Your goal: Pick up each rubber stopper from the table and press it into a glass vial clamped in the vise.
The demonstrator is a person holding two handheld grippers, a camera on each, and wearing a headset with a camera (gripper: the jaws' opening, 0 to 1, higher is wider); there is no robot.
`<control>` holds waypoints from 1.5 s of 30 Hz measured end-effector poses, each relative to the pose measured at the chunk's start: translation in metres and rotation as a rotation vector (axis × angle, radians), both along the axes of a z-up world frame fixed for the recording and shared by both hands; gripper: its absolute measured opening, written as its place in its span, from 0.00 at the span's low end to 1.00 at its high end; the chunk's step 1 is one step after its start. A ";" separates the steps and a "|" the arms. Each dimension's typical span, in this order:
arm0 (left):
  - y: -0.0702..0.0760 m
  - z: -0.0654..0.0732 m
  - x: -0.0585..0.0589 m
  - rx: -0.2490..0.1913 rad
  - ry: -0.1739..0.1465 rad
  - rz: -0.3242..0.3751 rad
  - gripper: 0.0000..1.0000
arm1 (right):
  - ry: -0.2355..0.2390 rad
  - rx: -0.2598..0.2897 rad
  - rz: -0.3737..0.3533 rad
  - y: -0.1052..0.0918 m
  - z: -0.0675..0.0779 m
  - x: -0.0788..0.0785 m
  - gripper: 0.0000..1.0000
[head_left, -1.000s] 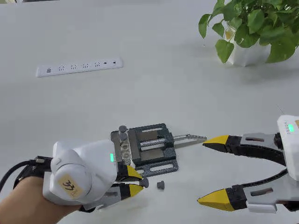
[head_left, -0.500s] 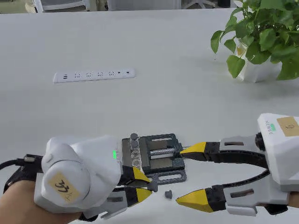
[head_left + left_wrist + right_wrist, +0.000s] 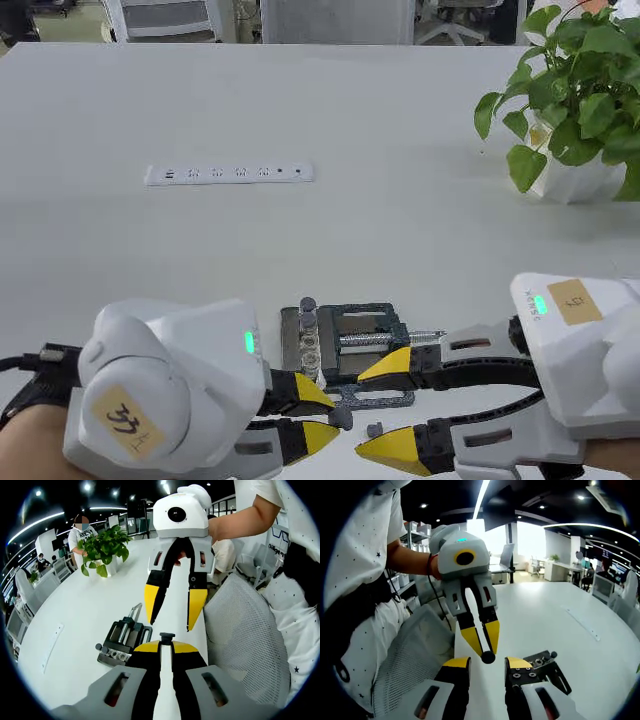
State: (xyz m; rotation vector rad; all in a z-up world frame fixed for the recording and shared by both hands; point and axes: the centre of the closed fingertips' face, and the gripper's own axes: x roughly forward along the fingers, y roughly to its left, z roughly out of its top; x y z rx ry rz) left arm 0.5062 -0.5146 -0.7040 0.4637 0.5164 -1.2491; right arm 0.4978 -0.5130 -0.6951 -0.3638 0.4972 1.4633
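The near end of the row of clear glass vials (image 3: 310, 345) is hidden behind the left gripper (image 3: 322, 413), so their count cannot be fixed; two at the far end carry dark caps, and the row stands clamped in the dark grey metal vise (image 3: 345, 322) on the matte white table (image 3: 300, 230). The left jaws stand narrow, pinching a small dark grey round rubber stopper (image 3: 342, 417) at their yellow tips, just before the vise. The right gripper (image 3: 385, 408) gapes wide and empty, a second grey rubber stopper (image 3: 374, 430) lying on the table just beside its nearer tip
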 end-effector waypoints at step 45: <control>0.001 0.007 -0.003 -0.022 -0.012 -0.011 0.04 | -0.022 -0.018 0.058 0.006 0.004 -0.004 0.07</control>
